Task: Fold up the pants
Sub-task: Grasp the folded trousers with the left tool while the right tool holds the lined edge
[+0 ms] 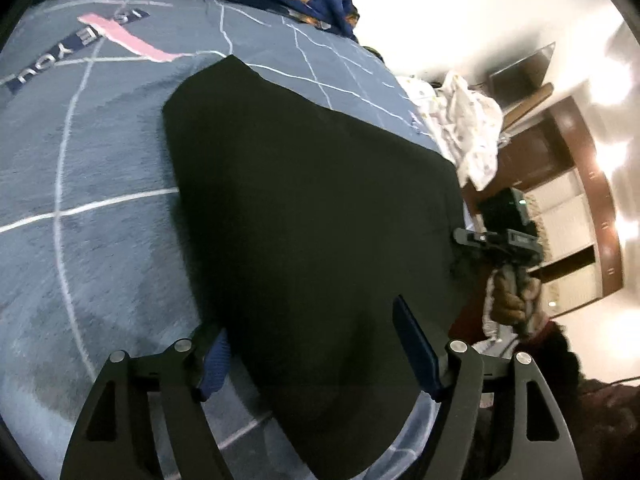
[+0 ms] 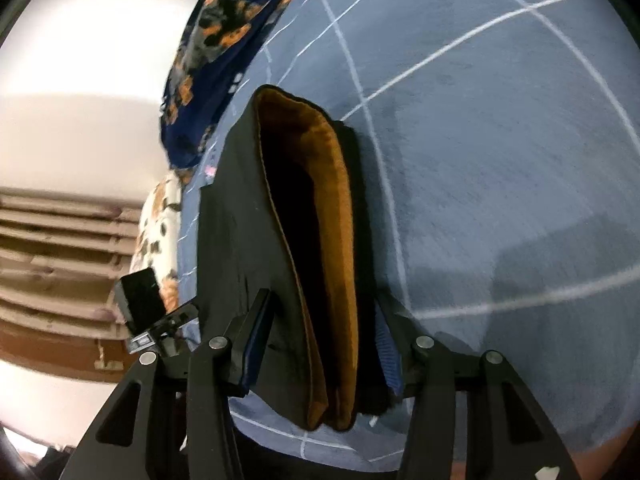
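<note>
Grey-blue bedspread [image 1: 100, 168] – floral blanket [image 2: 224, 40] and white cloth [image 1: 472, 136] nearby.

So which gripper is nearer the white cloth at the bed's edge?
Right. In the left wrist view the right gripper sits just below the white cloth; the left gripper straddles the black pants.

black pants [image 1: 312, 216], folded flat, orange lining

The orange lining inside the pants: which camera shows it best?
The right wrist view: the pants face it edge-on, so the folded layers gape and the orange lining shows. The left wrist view shows only their plain black top, no lining.
</note>
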### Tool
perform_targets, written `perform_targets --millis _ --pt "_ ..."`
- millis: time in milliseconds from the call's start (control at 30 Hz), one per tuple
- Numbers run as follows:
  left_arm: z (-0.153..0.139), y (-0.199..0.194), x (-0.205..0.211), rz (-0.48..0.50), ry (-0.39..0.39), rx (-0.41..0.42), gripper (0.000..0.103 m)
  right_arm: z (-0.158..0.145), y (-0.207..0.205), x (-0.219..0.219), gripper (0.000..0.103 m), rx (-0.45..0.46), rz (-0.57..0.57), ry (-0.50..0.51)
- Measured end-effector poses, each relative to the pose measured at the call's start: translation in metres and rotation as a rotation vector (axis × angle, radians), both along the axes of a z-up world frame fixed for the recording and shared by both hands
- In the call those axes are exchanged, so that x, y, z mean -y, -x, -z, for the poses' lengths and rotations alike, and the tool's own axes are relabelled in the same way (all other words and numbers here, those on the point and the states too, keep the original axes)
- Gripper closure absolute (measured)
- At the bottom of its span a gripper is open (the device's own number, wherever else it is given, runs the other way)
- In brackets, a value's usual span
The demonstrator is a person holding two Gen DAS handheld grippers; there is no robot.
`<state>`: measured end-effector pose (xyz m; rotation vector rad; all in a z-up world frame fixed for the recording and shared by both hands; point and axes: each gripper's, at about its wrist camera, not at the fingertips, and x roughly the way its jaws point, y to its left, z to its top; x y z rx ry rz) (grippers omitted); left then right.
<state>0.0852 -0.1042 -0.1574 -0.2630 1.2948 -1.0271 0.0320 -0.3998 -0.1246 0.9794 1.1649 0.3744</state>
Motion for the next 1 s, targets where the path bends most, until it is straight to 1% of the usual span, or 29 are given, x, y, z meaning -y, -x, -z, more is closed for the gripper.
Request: perform_targets --millis 67,100,133,200,267,300,367,433,467,500,533,567,600,633,700,733,800,933,1000 --pt "0.001 -0.004 0.0 0.021 0.039 -0.034 0.029 0.005 -0.006 0.002 0.055 0.009 -0.008 -0.052" --pt "0.002 -0.006 0.002 0.035 0.047 -0.044 0.028 0.006 -0.007 0.002 0.052 0.016 -0.016 -0.072" --pt "0.003 -0.007 0.005 0.054 0.053 -0.053 0.028 0.007 -0.012 -0.001 0.052 0.029 -0.042 -0.095" --pt "0.005 -0.011 0.011 0.099 0.066 -0.071 0.028 0.007 -0.019 -0.007 0.051 0.035 -0.088 -0.1" --pt "0.005 -0.015 0.015 0.108 0.074 -0.092 0.028 0.004 -0.028 -0.015 0.046 0.049 -0.144 -0.107" --pt "0.005 -0.016 0.018 0.114 0.075 -0.095 0.025 0.003 -0.033 -0.02 0.044 0.058 -0.168 -0.107" --pt "0.002 -0.016 0.022 0.121 0.06 -0.074 0.025 0.003 -0.037 -0.027 0.044 0.071 -0.202 -0.108" --pt "-0.002 -0.01 0.026 0.121 0.023 -0.017 0.025 0.003 -0.04 -0.033 0.045 0.087 -0.196 -0.104" --pt "-0.007 -0.001 0.027 0.113 -0.025 0.052 0.027 0.001 -0.041 -0.037 0.047 0.097 -0.195 -0.08" --pt "-0.011 0.007 0.029 0.106 -0.078 0.119 0.038 0.001 -0.042 -0.041 0.057 0.096 -0.201 -0.046" --pt "-0.015 0.017 0.034 0.102 -0.147 0.201 0.046 0.003 -0.041 -0.044 0.072 0.083 -0.206 0.017" --pt "-0.018 0.027 0.038 0.095 -0.204 0.273 0.053 0.005 -0.039 -0.042 0.073 0.082 -0.19 0.01" --pt "-0.019 0.03 0.038 0.083 -0.216 0.288 0.059 0.007 -0.036 -0.039 0.077 0.077 -0.171 -0.005" --pt "-0.021 0.033 0.037 0.067 -0.228 0.302 0.063 0.009 -0.032 -0.038 0.078 0.082 -0.153 -0.008" --pt "-0.03 0.04 0.036 0.042 -0.254 0.36 0.076 0.007 -0.026 -0.039 0.078 0.095 -0.14 0.008" --pt "-0.035 0.044 0.034 0.031 -0.264 0.385 0.078 0.006 -0.023 -0.039 0.077 0.101 -0.128 0.006" --pt "-0.04 0.048 0.035 0.021 -0.287 0.41 0.079 0.006 -0.016 -0.039 0.077 0.114 -0.106 -0.005" --pt "-0.043 0.051 0.032 0.021 -0.305 0.43 0.079 0.005 -0.003 -0.039 0.077 0.124 -0.072 -0.022" --pt "-0.044 0.05 0.036 0.016 -0.314 0.437 0.079 0.006 0.004 -0.038 0.077 0.125 -0.066 -0.025"
